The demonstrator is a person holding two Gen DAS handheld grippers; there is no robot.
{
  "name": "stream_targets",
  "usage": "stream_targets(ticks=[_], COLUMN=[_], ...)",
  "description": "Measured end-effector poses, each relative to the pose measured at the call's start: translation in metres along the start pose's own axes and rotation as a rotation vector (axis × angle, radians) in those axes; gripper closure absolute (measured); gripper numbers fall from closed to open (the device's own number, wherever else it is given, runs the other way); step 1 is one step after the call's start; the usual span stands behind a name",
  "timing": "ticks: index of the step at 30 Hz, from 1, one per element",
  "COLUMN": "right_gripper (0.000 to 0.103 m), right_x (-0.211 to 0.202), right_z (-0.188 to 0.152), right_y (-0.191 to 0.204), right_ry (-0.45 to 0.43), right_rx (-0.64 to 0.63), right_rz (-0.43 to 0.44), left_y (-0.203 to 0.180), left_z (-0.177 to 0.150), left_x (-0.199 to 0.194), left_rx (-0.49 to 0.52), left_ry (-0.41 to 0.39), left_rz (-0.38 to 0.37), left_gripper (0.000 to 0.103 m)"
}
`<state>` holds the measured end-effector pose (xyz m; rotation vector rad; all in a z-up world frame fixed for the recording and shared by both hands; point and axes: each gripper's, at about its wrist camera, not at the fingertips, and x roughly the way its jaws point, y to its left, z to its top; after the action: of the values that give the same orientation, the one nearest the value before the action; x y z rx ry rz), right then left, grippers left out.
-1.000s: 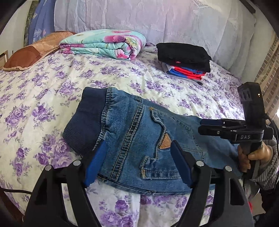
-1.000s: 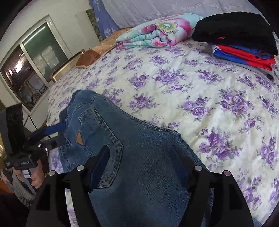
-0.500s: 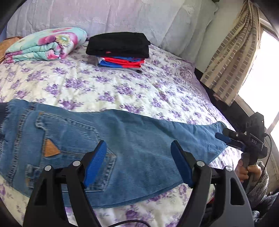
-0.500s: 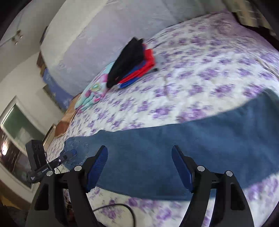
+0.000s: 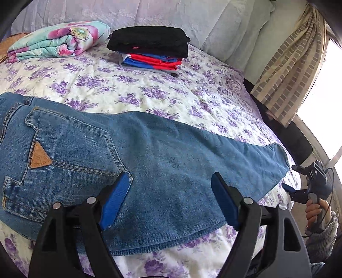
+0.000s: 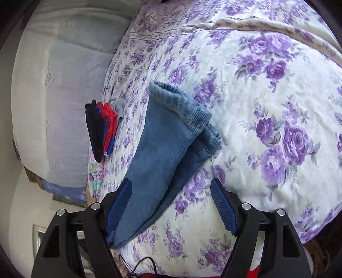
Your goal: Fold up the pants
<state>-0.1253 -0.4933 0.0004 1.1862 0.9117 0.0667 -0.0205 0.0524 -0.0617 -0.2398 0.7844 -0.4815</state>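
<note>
Blue jeans (image 5: 149,162) lie flat on the flowered bedspread (image 5: 162,94), folded lengthwise, back pocket with a tan patch at the left and leg hems at the right. My left gripper (image 5: 171,198) is open and empty, hovering over the seat and thigh. My right gripper (image 6: 171,205) is open and empty above the leg end; the hems (image 6: 183,111) lie just ahead of it. The right gripper also shows in the left wrist view (image 5: 307,181), past the hems at the bed's right edge.
A stack of folded clothes, black on top (image 5: 149,45), sits at the back of the bed, with a folded floral quilt (image 5: 57,40) to its left. A pale padded headboard (image 5: 171,15) stands behind. A curtain (image 5: 292,64) and window are at the right.
Both grippers swung right along the jeans. The right gripper moved from the seat out to the leg hems and rolled sideways. The jeans now lie stretched out flat.
</note>
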Motion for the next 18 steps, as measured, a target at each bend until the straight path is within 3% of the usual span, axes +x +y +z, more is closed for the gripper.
stream_targets(ticks=[5, 9, 11, 13, 15, 18], right_gripper=[0.027, 0.026, 0.03, 0.056, 0.071, 0.08], right_x=[0.006, 0.009, 0.01, 0.007, 0.009, 0.013], right_z=[0.015, 0.015, 0.01, 0.008, 0.009, 0.014], right_y=[-0.008, 0.001, 0.008, 0.011, 0.01, 0.006], right_ry=[-0.052, -0.12, -0.166, -0.219, -0.247, -0.243], right_rx=[0.048, -0.005, -0.073, -0.161, -0.216, -0.242], right_rz=[0.041, 0.025, 0.011, -0.014, -0.03, -0.021], left_y=[-0.001, -0.001, -0.003, -0.006, -0.012, -0.024], left_z=[0.001, 0.003, 0.004, 0.006, 0.009, 0.012], left_x=[0.001, 0.0, -0.001, -0.003, -0.005, -0.003], left_rx=[0.012, 0.004, 0.0, -0.005, 0.005, 0.033], left_ry=[0.007, 0.005, 0.0, -0.006, -0.012, -0.019], left_rz=[-0.002, -0.005, -0.005, -0.025, -0.039, -0.049], left_gripper=[0.022, 0.022, 0.022, 0.022, 0.022, 0.021])
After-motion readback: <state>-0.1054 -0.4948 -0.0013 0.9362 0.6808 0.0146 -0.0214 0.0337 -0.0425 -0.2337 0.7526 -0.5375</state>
